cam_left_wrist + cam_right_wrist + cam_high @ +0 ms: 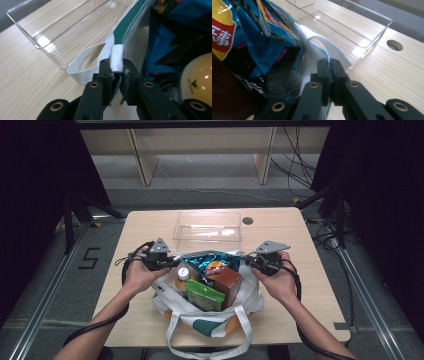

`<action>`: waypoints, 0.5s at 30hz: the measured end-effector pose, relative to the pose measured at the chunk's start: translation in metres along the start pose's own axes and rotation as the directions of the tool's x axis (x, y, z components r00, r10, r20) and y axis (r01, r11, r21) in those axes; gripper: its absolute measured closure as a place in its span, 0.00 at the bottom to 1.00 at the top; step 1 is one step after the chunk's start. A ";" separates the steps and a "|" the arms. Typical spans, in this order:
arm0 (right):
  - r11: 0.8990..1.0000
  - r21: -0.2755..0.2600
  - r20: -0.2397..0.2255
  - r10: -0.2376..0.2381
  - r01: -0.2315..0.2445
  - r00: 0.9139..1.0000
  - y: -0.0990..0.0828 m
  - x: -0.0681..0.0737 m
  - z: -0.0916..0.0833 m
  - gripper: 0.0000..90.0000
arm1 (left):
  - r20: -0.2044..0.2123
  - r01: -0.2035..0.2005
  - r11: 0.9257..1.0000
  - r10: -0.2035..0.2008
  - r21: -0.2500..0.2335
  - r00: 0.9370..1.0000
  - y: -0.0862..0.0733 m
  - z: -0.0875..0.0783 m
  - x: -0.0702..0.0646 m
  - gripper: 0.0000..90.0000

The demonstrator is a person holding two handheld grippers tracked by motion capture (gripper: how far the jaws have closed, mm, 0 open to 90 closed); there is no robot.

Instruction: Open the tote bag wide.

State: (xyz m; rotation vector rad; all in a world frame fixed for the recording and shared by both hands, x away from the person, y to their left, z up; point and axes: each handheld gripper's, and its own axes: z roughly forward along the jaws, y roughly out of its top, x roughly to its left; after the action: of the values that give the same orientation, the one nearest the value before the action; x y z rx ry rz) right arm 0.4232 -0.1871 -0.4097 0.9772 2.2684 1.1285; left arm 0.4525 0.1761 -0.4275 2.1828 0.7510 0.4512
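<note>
Both the left gripper (117, 75) and right gripper (329, 67) are clamped on the rim of the white-and-green fabric tote bag (172, 312) (full of snack packets), on the pale wooden worktop (300, 270) near a clear plastic tray (207, 227).

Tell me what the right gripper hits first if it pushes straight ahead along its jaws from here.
Likely the clear plastic tray. The right gripper, shut on the tote bag rim, points across that cloth at the tray's near corner; depth is uncertain.

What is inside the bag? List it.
In the bag: a blue chip packet, brown box, green packet and white-capped bottle. Anything beneath them is covered.
</note>
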 end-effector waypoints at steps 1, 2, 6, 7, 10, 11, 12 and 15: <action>1.000 -0.008 0.005 -0.001 0.001 1.000 -0.001 0.000 0.002 0.98 | 0.009 0.037 0.999 -0.037 -0.011 0.999 -0.003 0.002 0.000 0.88; 1.000 0.001 0.004 0.016 -0.016 1.000 -0.001 0.001 0.002 0.98 | 0.016 0.054 0.998 -0.054 -0.016 0.998 -0.005 0.004 0.001 0.88; 1.000 0.006 0.007 0.003 -0.003 1.000 -0.004 -0.002 0.006 0.97 | 0.038 0.073 0.997 -0.072 -0.030 0.997 -0.013 0.010 0.003 0.88; 1.000 0.007 0.003 0.011 -0.011 1.000 -0.005 -0.002 0.007 0.97 | 0.038 0.073 0.997 -0.072 -0.030 0.997 -0.013 0.010 0.003 0.88; 1.000 0.006 0.013 0.003 -0.003 1.000 -0.006 -0.002 0.010 0.97 | 0.043 0.075 0.997 -0.074 -0.024 0.996 -0.015 0.013 0.002 0.88; 1.000 -0.006 0.024 -0.017 0.018 1.000 -0.009 -0.004 0.013 0.97 | 0.037 0.070 0.997 -0.069 -0.023 0.997 -0.015 0.014 0.002 0.88; 1.000 0.003 0.017 0.000 0.000 1.000 -0.010 -0.003 0.013 0.97 | 0.046 0.081 0.997 -0.080 -0.021 0.996 -0.016 0.015 0.001 0.88; 0.999 0.010 0.008 0.040 -0.040 0.999 -0.013 -0.003 0.015 0.97 | 0.049 0.101 0.995 -0.100 -0.021 0.994 -0.018 0.018 0.001 0.88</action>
State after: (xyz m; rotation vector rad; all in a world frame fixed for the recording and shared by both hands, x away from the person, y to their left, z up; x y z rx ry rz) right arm 0.4295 -0.1873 -0.4282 1.0336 2.2598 1.1289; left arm 0.4562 0.1763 -0.4521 2.1155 0.8210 0.3532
